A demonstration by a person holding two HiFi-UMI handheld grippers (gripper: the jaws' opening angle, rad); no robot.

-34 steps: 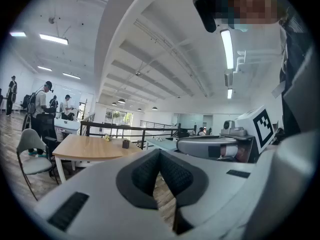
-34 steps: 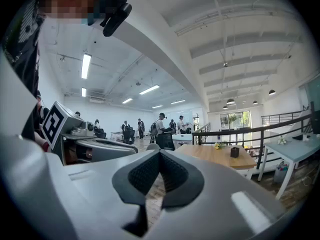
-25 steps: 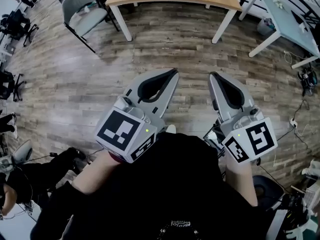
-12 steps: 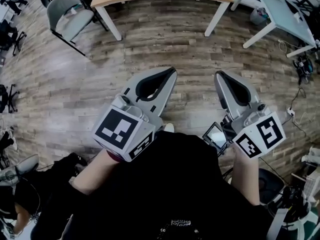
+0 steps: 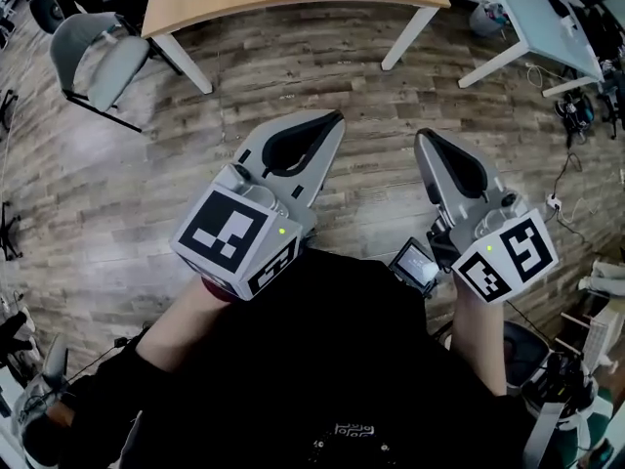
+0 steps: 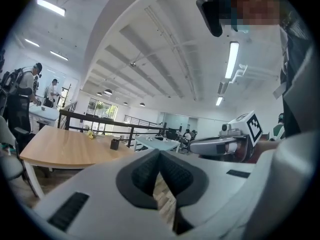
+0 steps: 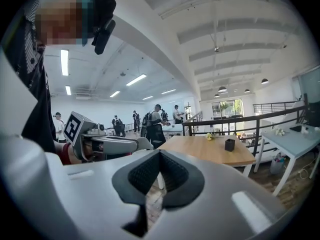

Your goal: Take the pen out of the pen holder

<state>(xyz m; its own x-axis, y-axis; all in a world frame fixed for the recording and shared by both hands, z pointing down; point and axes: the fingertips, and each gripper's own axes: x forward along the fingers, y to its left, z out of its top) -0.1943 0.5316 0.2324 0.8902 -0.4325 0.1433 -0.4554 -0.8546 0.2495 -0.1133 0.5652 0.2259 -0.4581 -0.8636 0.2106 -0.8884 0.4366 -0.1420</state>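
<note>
The pen holder (image 7: 229, 144) is a small dark cup standing near one edge of the wooden tabletop (image 7: 200, 151), well apart from me. It is too small in either gripper view for me to tell whether a pen sticks out of it, and the head view cuts off the part of the tabletop where it stands.

I judge that the task has hardly begun. This is the approach, with nothing reached or touched yet. Next I would close the gap to the tabletop and bring one pair of tongs over the holder. I would spread that pair before it comes down on the pen, and the other pair could steady the cup so it does not tip or slide.

My left tongs (image 5: 335, 120) are pressed together at the tips with nothing between them, hanging short of the tabletop over bare plank floor (image 5: 195, 184). My right tongs (image 5: 421, 137) are likewise closed and empty, level with the left pair and pointing towards the tabletop's near edge. Both point almost level rather than down.

A grey chair (image 5: 98, 62) stands off the tabletop's left corner, clear of my path.
</note>
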